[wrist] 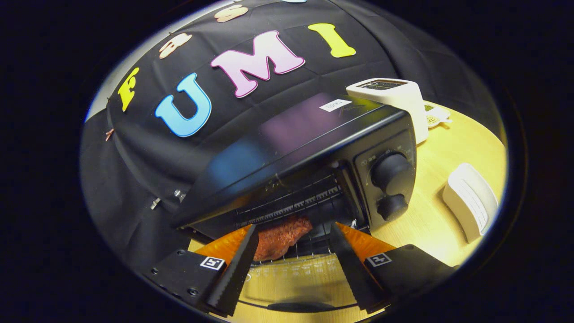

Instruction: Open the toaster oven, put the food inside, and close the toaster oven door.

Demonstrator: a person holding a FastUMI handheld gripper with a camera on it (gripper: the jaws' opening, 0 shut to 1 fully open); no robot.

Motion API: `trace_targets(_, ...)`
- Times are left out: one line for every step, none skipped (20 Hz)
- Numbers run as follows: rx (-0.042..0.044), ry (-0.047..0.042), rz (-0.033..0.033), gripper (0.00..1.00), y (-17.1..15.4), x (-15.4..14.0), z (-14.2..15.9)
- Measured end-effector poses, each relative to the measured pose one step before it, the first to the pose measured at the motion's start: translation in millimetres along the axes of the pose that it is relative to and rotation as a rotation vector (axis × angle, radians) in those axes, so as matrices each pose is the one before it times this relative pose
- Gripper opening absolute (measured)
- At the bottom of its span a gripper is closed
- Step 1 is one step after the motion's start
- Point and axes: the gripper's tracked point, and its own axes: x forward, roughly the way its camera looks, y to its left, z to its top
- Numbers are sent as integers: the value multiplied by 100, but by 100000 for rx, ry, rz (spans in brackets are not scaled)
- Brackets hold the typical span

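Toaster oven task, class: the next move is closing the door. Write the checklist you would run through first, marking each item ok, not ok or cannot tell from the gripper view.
1. Door of the toaster oven open: ok, it lies folded down below the fingers.
2. Food inside on the rack: ok, though its near end sits close to the opening.
3. Food released: ok, the gripper is open and the food lies just ahead of the fingers, nearer one of them.
4. Fingers clear of the cavity: cannot tell.
5. Door handle reachable: ok, nothing lies on it.
6. White toaster clear of the door's swing: ok, it stands behind the oven.
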Motion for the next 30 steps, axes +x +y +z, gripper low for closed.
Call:
trace_targets(-1466,1132,-497,98,122,-830,-389)
trace_targets(-1076,926,-393,98,275,-848,-354)
trace_targets(-851,1090,-213,98,300,-861,-324)
trace_targets(-582,1096,-231,98,407,-830,-411)
trace_targets(-356,1620,263,98,493,-822,-570)
trace_targets(-336,2069,384,98,375,-626,-674)
trace_targets(-764,2056,535,98,473,-686,-737)
trace_targets(-1658,1718,142,98,298,-485,-712)
trace_targets(-1620,1826,-929,98,25,-546,-771)
trace_targets(-1524,2656,-586,98,122,-346,-885)
trace_targets(-1019,1950,-567,98,121,-388,-828)
trace_targets(-527,1594,-259,98,299,-308,-730)
trace_targets(-590,1636,-134,98,349,-309,-809)
trace_targets(-1224,2054,-381,98,255,-175,-822)
trace_targets(-1830,2171,-516,98,186,-97,-1008)
trace_targets(-2520,2482,-1083,98,47,79,-906)
trace_targets(-2330,2447,-1603,98,-181,120,-991)
trace_targets(-1974,2932,-1852,98,-223,365,-1037)
trace_targets(-1132,2564,-1449,98,-260,279,-889)
trace_targets(-987,2174,-2126,98,-410,523,-766)
trace_targets(-698,2145,-1815,98,-374,403,-736)
trace_targets(-380,1804,-1303,98,-295,548,-451)
trace_targets(-349,1300,-1148,98,-190,435,-418)
trace_targets(-791,1132,-1209,98,-196,527,-247)
trace_targets(-1105,1129,-1348,99,-148,470,-300)
trace_targets(-1249,664,-1432,98,-253,420,-145)
trace_targets(-893,676,-1282,98,-259,424,-98)
trace_targets(-452,437,-925,98,-98,459,97)
trace_targets(-558,511,-963,98,-42,303,-166)
trace_targets(-860,824,-981,98,-46,407,-162)
